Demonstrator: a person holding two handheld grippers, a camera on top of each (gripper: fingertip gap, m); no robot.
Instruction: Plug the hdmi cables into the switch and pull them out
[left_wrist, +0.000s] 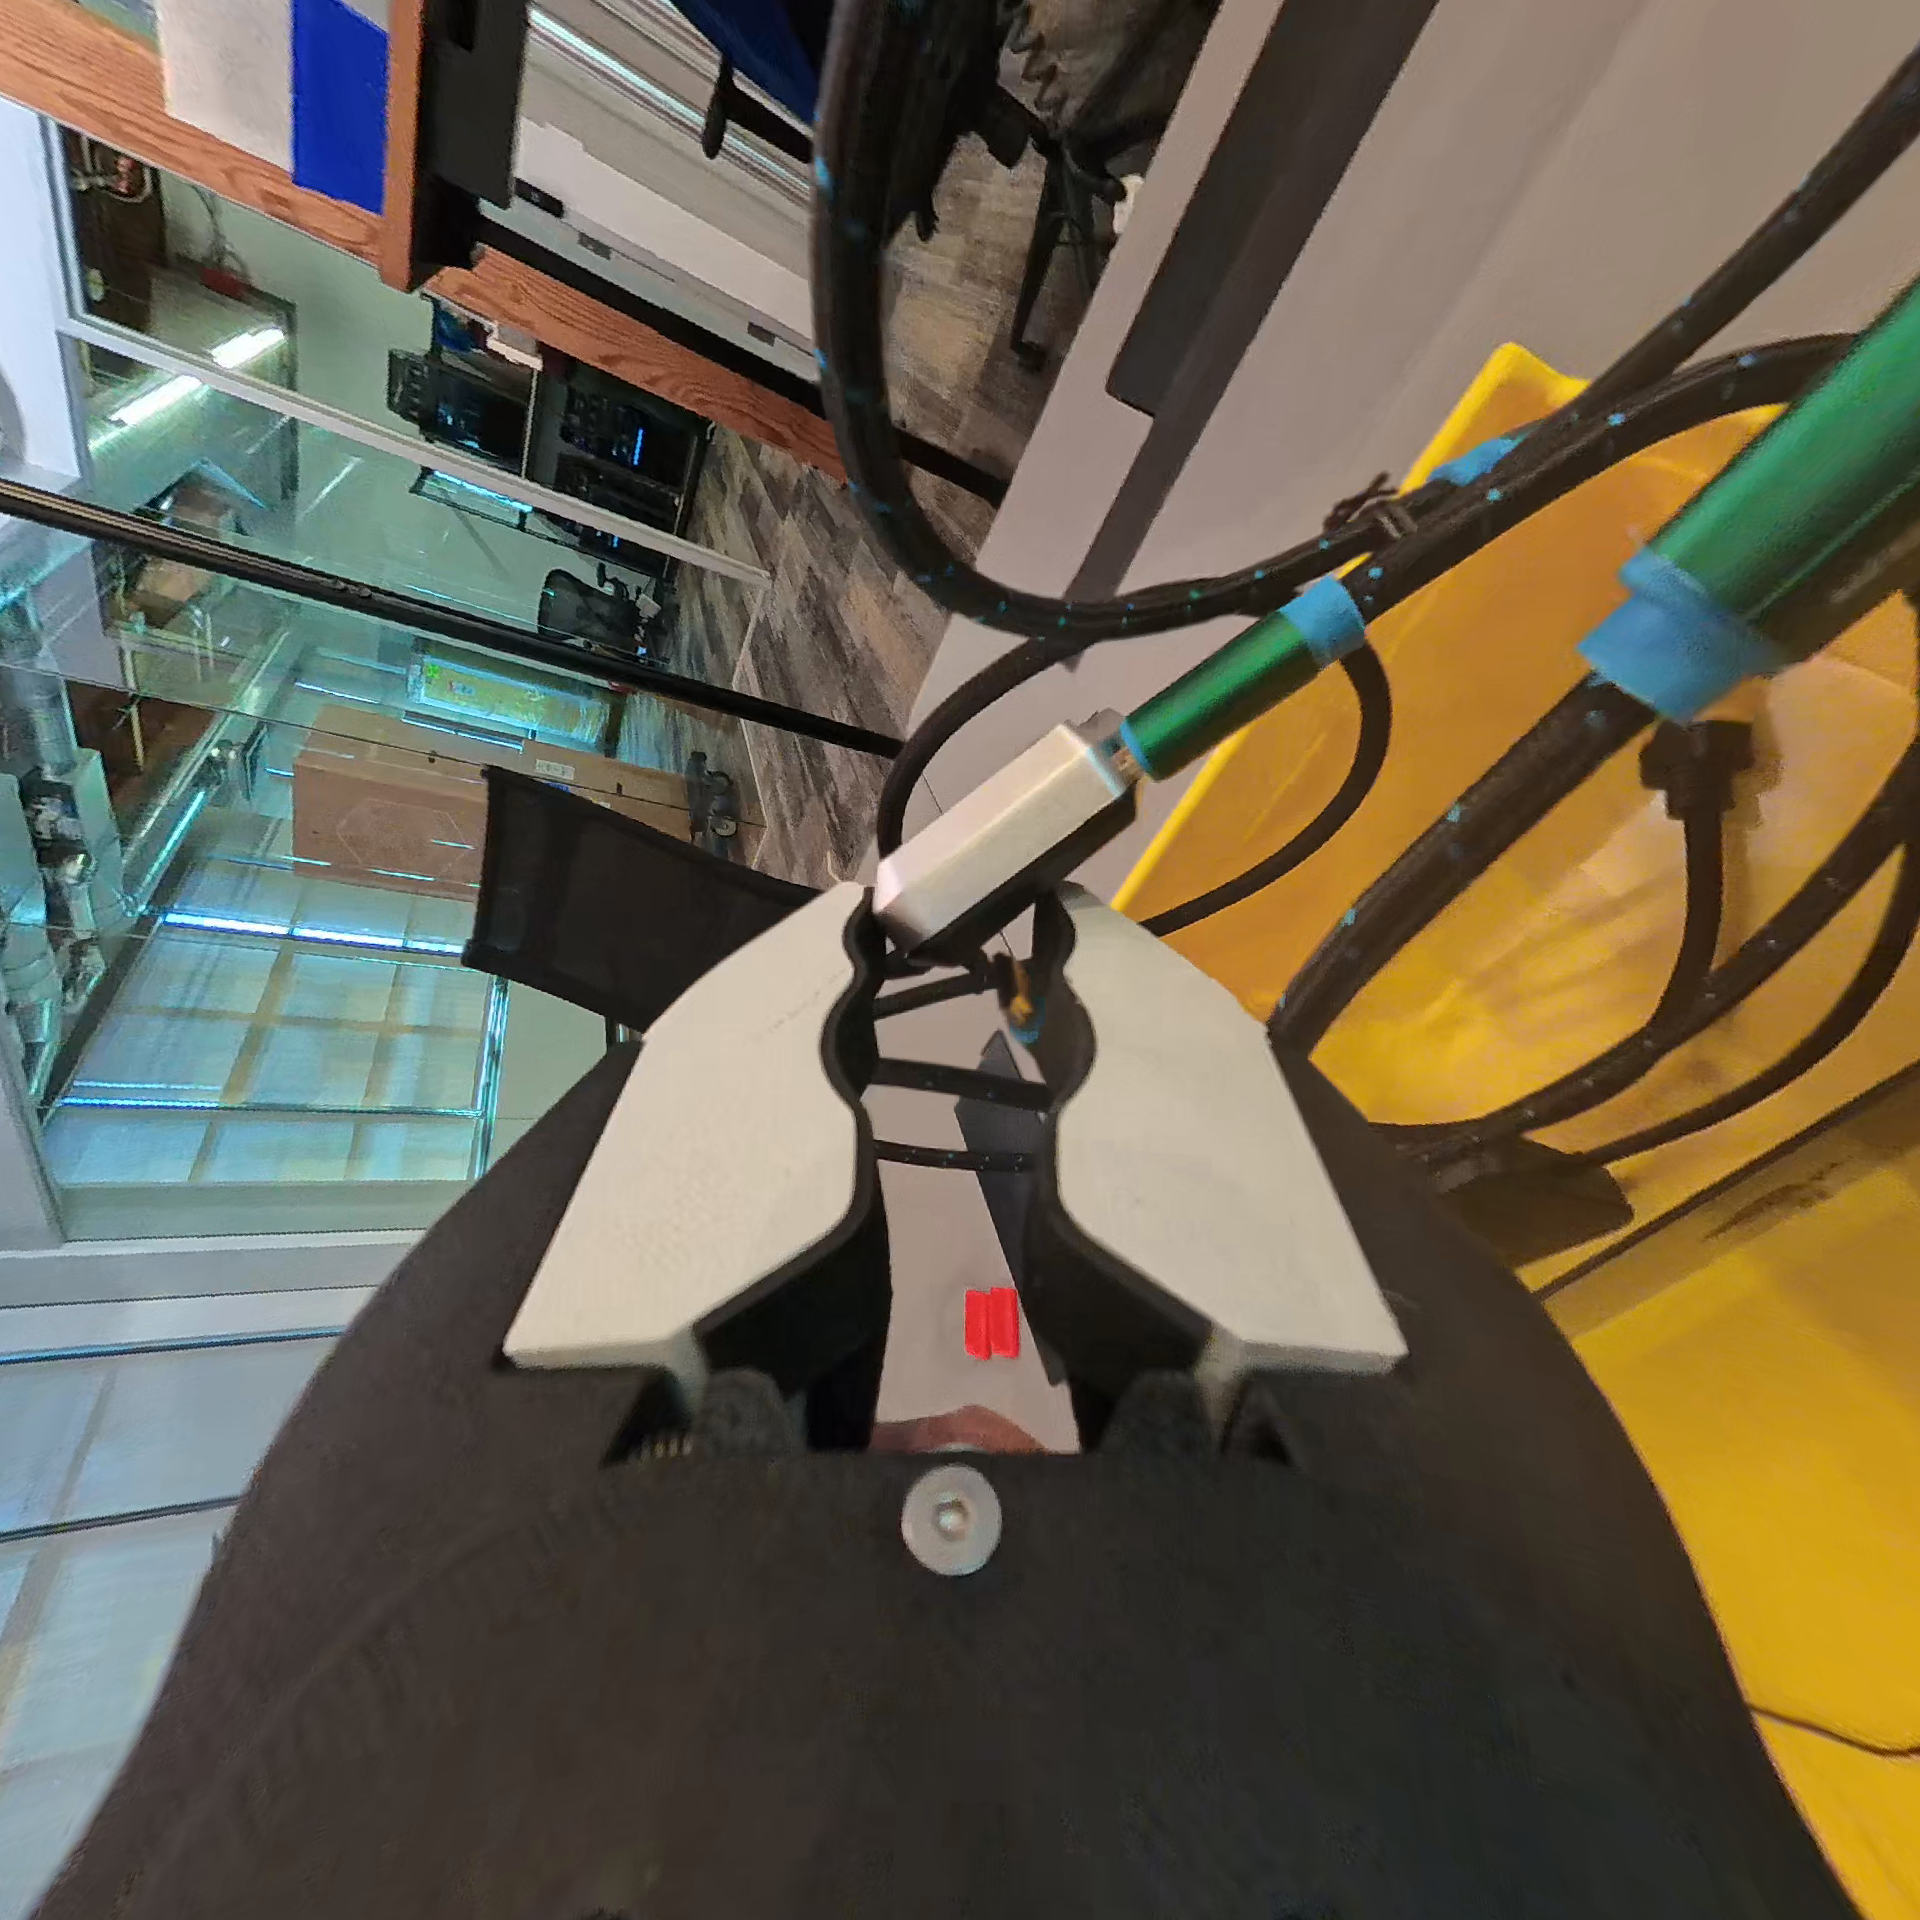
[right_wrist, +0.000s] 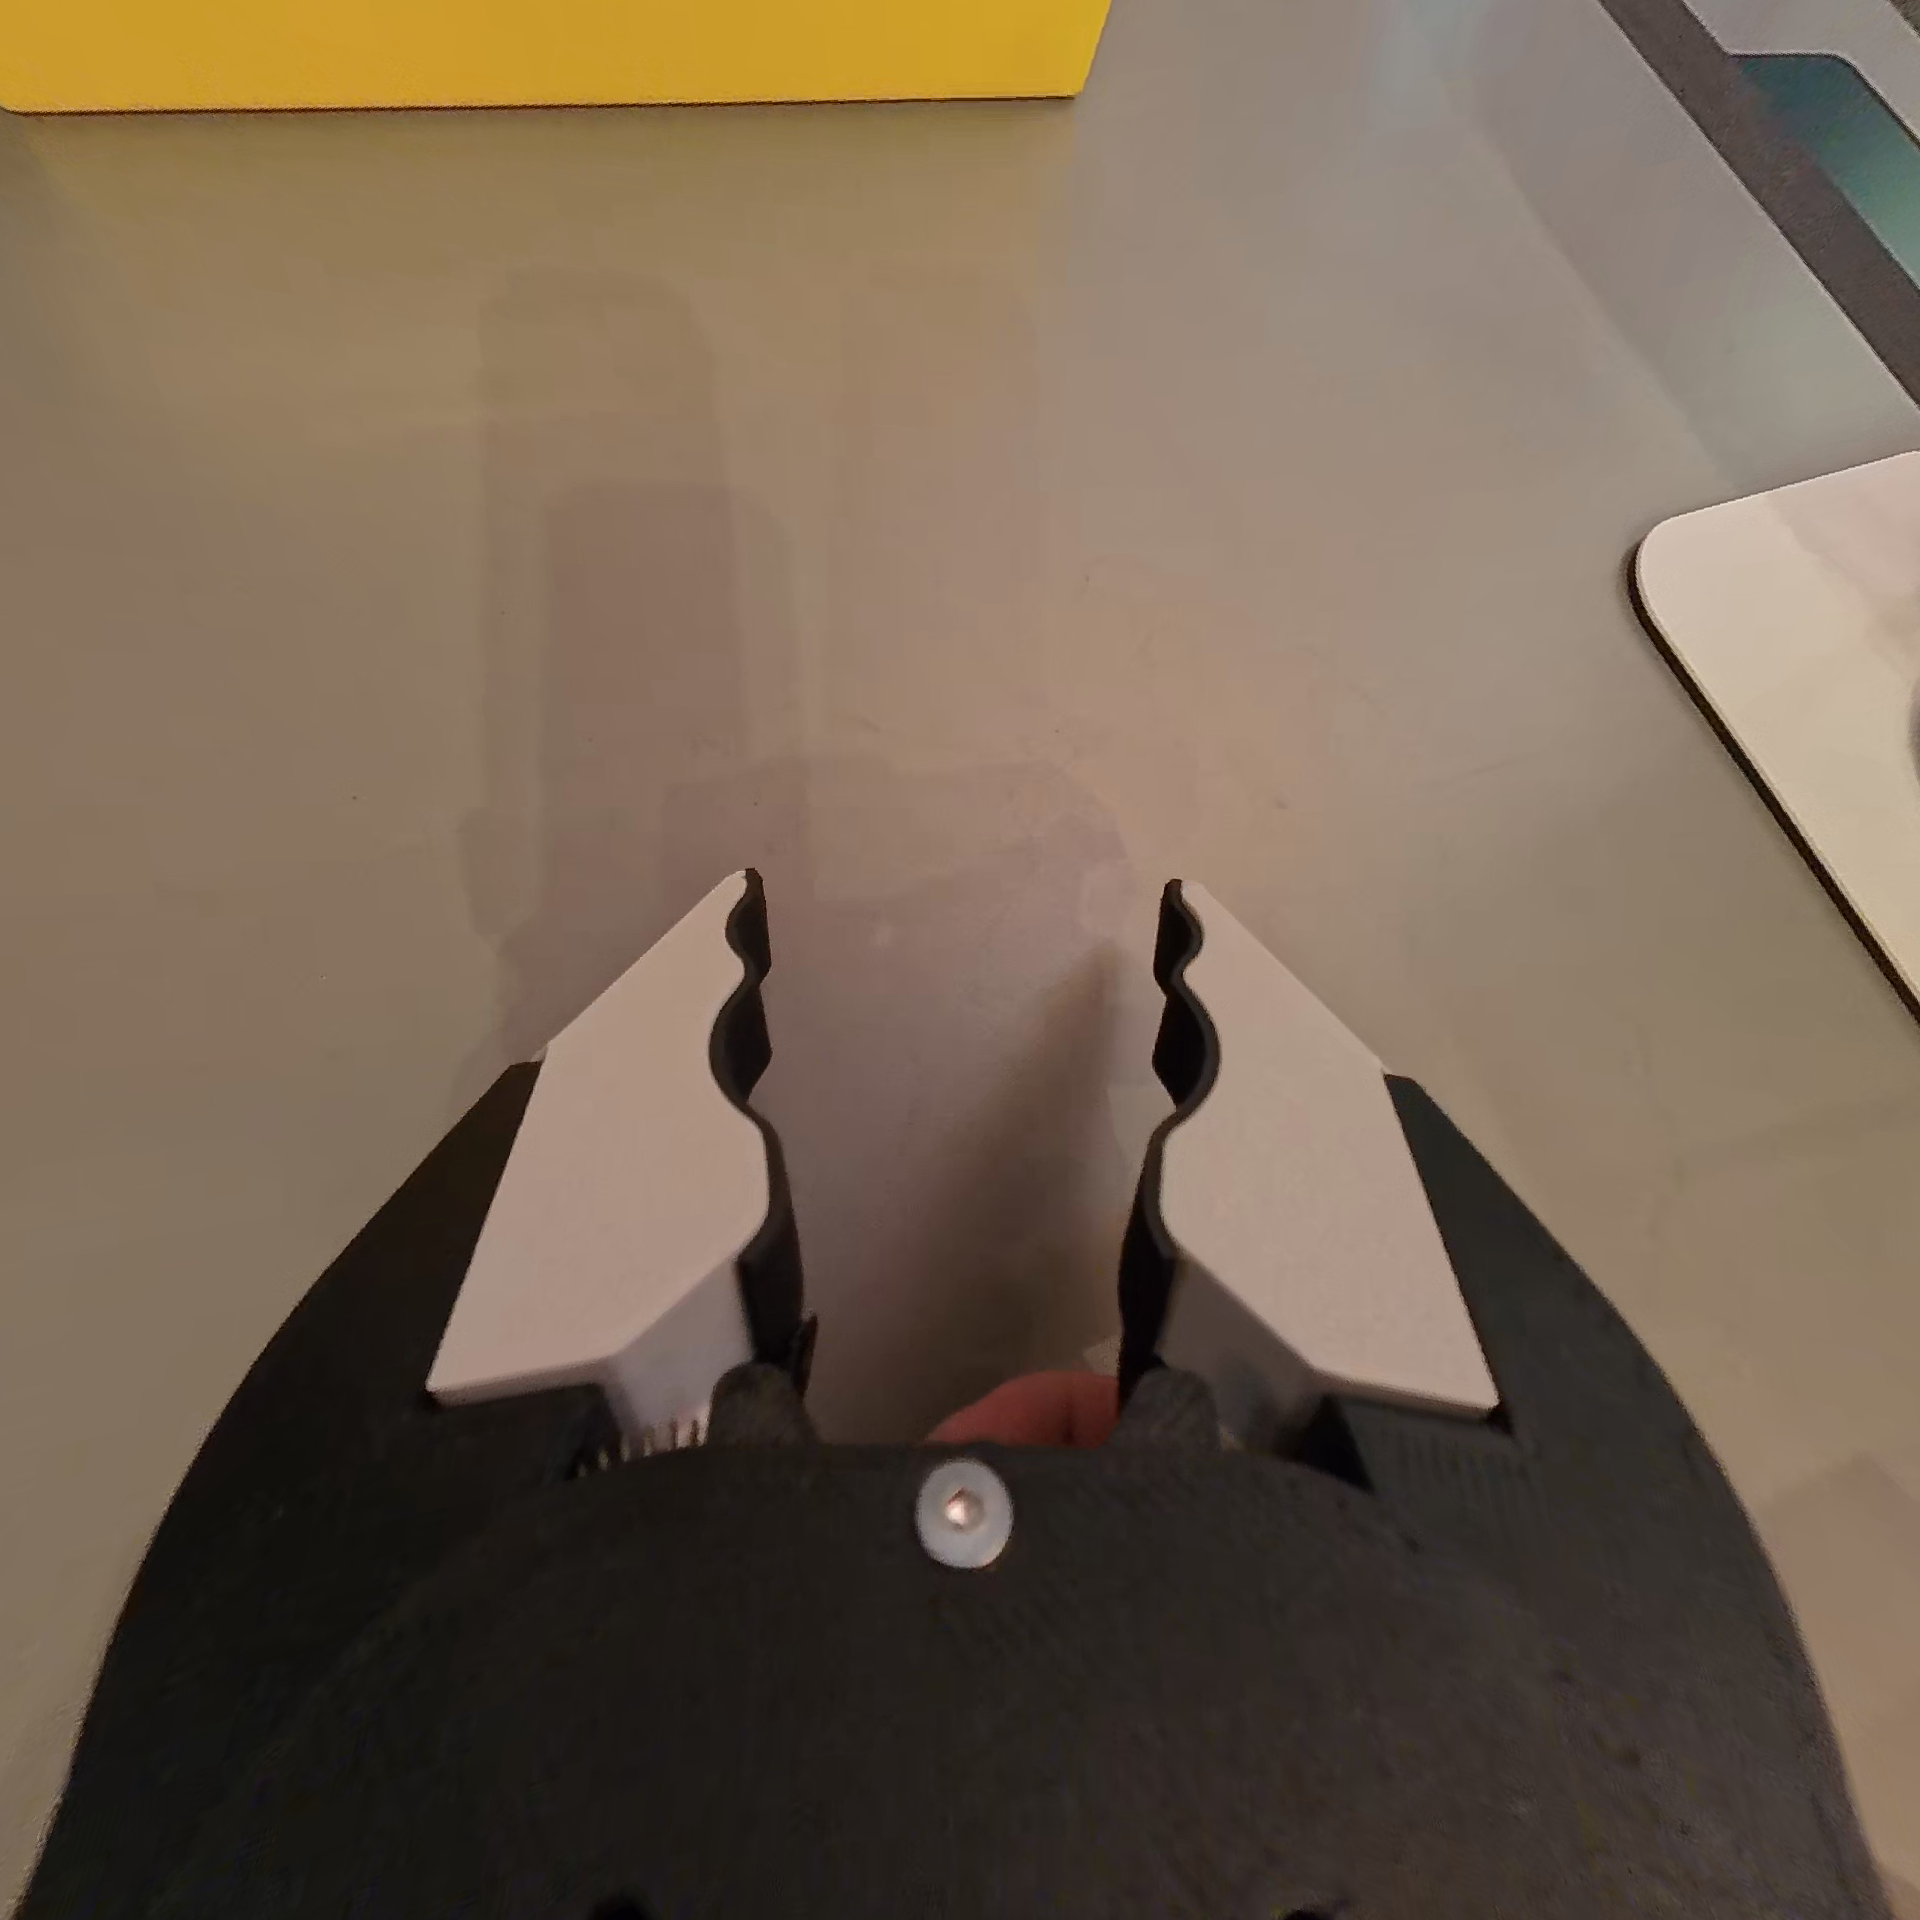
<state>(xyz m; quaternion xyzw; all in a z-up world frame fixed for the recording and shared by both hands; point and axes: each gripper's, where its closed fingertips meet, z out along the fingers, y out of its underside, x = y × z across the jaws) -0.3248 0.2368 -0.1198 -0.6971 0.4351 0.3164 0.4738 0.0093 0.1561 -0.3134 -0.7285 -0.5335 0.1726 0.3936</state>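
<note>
Silver HDMI plug pinched at left claw tips, its green cable trailing off at 2 o'clock over yellow box. Right claw wide open, holding nothing, above grey surface.

Office or lab-type workspace, seen mostly in the left wrist view: glass partition walls, patterned grey carpet tiles, wood-trimmed panels, a black office chair and a rack of dark electronics in the back. Grey smooth desk with a yellow box and a light mouse pad on it. Bundles of braided black cables hang around, fits a tech test setup.
</note>
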